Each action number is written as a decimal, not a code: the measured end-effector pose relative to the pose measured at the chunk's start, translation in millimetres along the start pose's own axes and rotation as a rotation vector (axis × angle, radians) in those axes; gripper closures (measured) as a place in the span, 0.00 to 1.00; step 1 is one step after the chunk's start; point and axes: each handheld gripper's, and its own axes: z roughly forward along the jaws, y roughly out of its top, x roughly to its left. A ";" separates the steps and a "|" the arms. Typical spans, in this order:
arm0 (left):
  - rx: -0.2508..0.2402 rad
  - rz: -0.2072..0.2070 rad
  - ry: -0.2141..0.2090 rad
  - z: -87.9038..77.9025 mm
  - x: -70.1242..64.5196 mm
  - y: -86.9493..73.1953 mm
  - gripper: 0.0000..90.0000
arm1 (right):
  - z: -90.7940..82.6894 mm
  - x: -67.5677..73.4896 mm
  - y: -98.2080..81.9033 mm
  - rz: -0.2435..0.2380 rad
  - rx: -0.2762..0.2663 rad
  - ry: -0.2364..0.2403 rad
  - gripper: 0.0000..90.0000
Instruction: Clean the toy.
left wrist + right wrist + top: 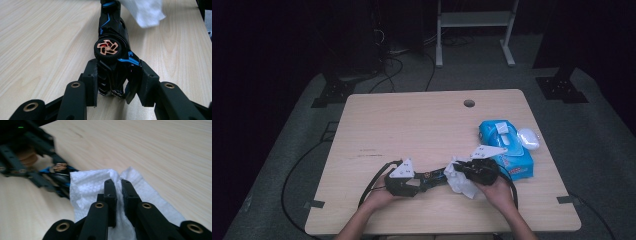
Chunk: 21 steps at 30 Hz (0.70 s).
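fingers (91, 82) of the left gripper (409, 184) clamped on a black and blue toy car (112, 47), its long axis pointing away toward the right gripper (464, 172); right fingers (110, 195) pinched on a white tissue (87, 187) just beside the car's far end, above the wooden table (412, 125).
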 end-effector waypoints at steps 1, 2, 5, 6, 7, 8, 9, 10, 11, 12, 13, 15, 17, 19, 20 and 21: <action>0.001 0.004 0.002 0.0 -0.2 0.4 0.65 | -2.7 -5.5 -1.3 0.016 -0.004 -0.010 0.93; 0.004 0.006 0.002 0.0 -0.1 0.6 0.65 | -5.5 -11.5 -2.8 0.037 -0.007 -0.019 0.93; 0.006 0.004 0.001 -0.4 0.2 -0.1 0.65 | -12.2 -23.6 -8.8 0.068 0.009 -0.061 0.93; 0.006 0.005 0.001 -0.4 0.3 -0.1 0.65 | -14.3 -25.3 -9.8 0.086 -0.004 -0.047 0.93; 0.006 0.004 0.001 -0.4 0.3 -0.1 0.65 | -15.4 -24.6 -9.3 0.087 -0.020 -0.039 0.93; 0.005 0.004 0.002 -0.3 0.4 -0.2 0.65 | -15.8 -22.4 -7.6 0.082 -0.032 -0.024 0.93; 0.005 0.004 0.001 -0.3 0.6 -0.2 0.65 | -14.7 -18.9 -5.7 0.080 -0.042 -0.003 0.93; 0.006 0.004 0.002 -0.4 0.4 -0.1 0.65 | -13.0 -15.2 -3.9 0.064 -0.038 0.008 0.93; 0.007 0.005 0.003 -0.4 0.2 0.0 0.65 | -10.5 -11.8 -3.0 0.047 -0.029 0.013 0.93; 0.008 0.008 0.004 -0.6 0.1 0.1 0.65 | -8.2 -10.0 -3.1 0.034 -0.019 0.015 0.93; 0.005 0.006 0.004 -0.9 0.3 0.2 0.65 | -6.3 -9.7 -4.3 0.027 -0.007 0.010 0.93; 0.007 0.006 0.007 -1.4 0.8 0.0 0.65 | -6.5 -15.2 -6.7 0.048 0.007 -0.007 0.93; 0.004 0.005 0.005 -1.2 1.1 -0.7 0.65 | -7.4 -22.5 -10.2 0.049 0.044 -0.059 0.93; 0.009 0.008 0.007 -1.2 1.0 -0.1 0.65 | -10.2 -26.7 -11.5 0.102 0.007 -0.026 0.93; 0.008 0.008 0.008 -1.0 1.0 0.0 0.65 | -11.1 -24.3 -9.1 0.093 -0.004 -0.021 0.93; 0.007 0.008 0.008 -0.8 1.2 -0.1 0.65 | -11.4 -21.2 -6.1 0.086 -0.024 0.000 0.93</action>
